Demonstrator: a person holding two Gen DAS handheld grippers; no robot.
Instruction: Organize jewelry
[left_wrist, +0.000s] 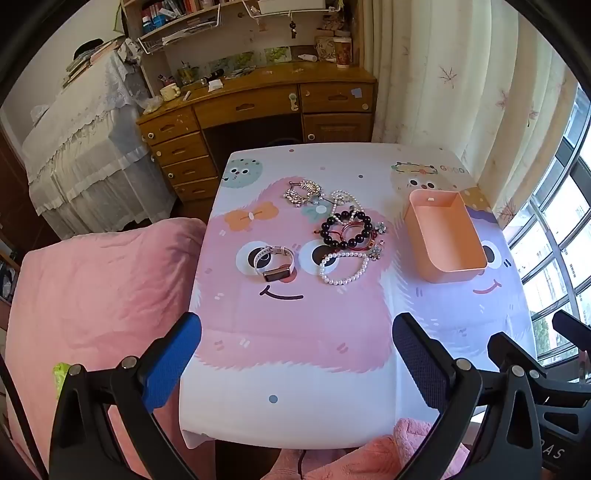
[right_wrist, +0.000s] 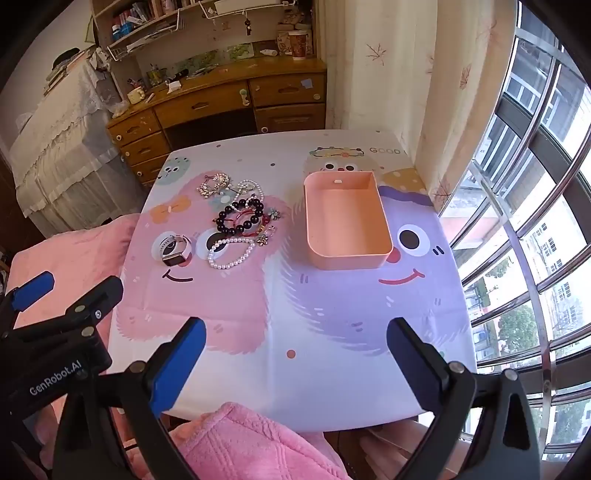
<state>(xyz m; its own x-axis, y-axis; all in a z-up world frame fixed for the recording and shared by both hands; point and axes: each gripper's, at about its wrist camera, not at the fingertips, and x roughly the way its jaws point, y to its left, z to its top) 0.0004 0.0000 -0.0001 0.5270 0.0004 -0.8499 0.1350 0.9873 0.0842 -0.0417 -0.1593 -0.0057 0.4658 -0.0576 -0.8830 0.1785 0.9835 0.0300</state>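
Hovering over the table's near edge, the left gripper (left_wrist: 295, 354) and right gripper (right_wrist: 295, 354) both gaped wide, holding nothing. Jewelry pile (left_wrist: 343, 225) lay well ahead on the tablecloth (left_wrist: 295, 332), just left of the orange tray (right_wrist: 347, 254).

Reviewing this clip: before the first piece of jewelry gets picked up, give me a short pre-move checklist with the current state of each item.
1. Left gripper open and holding nothing: ok.
2. Right gripper open and holding nothing: ok.
3. Orange tray upright with nothing in it: ok.
4. Watch lying apart from the other pieces, free to grasp: ok.
5. White pearl bracelet separate from the pile: not ok, it touches the red cord bracelet, which overlaps the dark bead bracelet.
6. Whether the pile's pieces are actually hooked together: cannot tell.
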